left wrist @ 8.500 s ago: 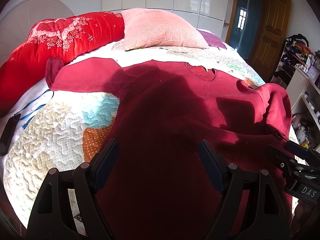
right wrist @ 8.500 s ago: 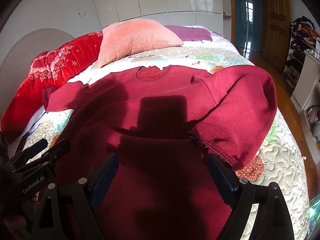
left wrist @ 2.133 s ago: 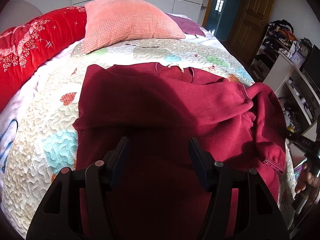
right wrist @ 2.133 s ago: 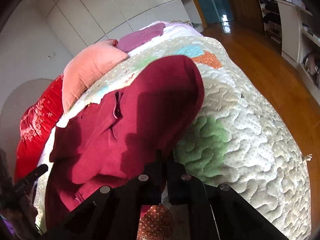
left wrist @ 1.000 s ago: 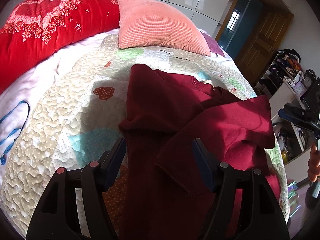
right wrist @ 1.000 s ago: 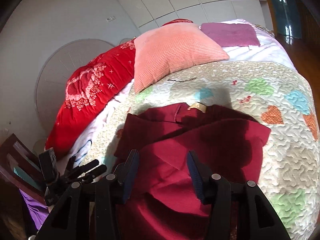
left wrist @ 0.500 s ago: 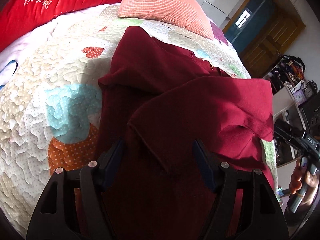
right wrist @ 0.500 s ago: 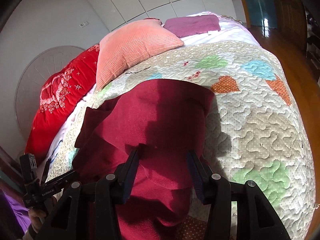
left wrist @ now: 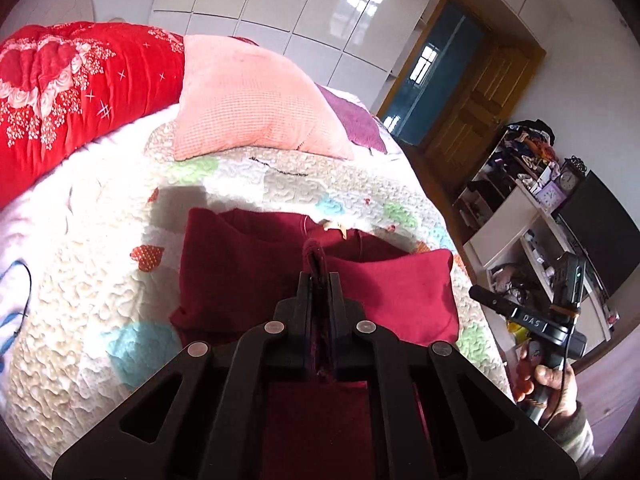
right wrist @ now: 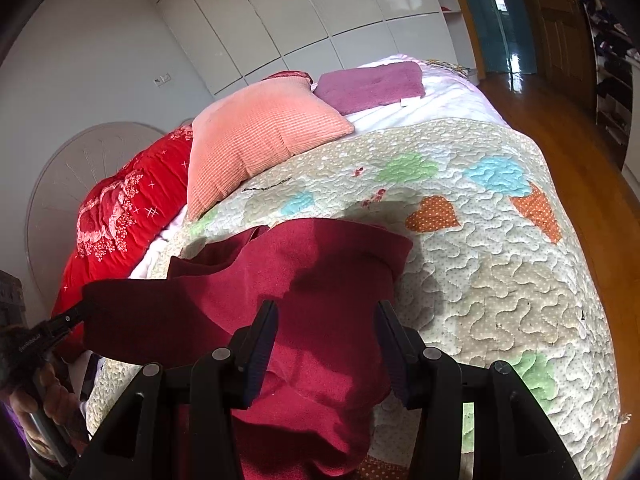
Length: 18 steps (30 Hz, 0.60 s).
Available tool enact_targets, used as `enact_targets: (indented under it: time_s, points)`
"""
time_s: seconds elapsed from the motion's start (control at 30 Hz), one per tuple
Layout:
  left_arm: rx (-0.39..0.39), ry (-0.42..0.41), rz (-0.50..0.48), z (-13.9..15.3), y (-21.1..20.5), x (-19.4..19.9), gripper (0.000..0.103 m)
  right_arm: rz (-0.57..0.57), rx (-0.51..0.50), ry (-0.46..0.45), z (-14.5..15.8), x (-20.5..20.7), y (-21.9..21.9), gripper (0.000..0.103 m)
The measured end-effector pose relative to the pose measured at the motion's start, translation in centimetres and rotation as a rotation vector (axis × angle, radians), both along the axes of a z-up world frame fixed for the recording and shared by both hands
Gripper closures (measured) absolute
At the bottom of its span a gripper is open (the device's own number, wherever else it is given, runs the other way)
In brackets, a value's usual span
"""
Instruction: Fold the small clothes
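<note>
On the quilted bed (right wrist: 500, 280), a maroon sweatshirt (right wrist: 320, 280) is laid with both sides folded inward. Step in hand, as judged: the bottom-to-collar fold. Its hem is pinched in the just-closed jaws of the left gripper (left wrist: 320, 276) and held raised. Right gripper (right wrist: 326, 340): jaws half open, empty, cloth beneath them. Next move: hem to be carried toward the collar, evenly.
</note>
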<state>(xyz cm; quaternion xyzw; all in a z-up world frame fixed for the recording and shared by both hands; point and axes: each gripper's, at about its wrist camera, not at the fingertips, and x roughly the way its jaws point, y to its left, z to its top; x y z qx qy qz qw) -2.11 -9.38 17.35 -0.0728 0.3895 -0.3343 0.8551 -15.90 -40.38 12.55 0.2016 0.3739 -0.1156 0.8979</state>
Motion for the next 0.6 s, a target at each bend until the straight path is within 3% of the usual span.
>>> enact_targets:
  time_s: [0.17, 0.3, 0.4, 0.47, 0.6]
  points:
    - [0.050, -0.039, 0.056, 0.8, 1.9, 2.3, 0.098, -0.026, -0.083, 0.105, -2.2, 3.8, -1.8, 0.055]
    - [0.146, 0.005, 0.112, -2.7, 1.8, 5.0, 0.098, -0.059, -0.113, 0.187, -5.9, 7.7, -3.5, 0.057]
    - [0.191, 0.088, 0.129, -6.7, 1.1, 6.6, 0.098, -0.072, -0.078, 0.203, -8.2, 9.6, -4.5, 0.056]
    - [0.217, 0.113, 0.144, -8.8, 0.7, 7.1, 0.098, -0.071, -0.072, 0.181, -7.6, 9.4, -4.8, 0.057]
    - [0.206, 0.142, 0.176, -10.5, 1.5, 8.0, 0.098, -0.066, 0.046, 0.151, -5.6, 5.8, -5.5, 0.055]
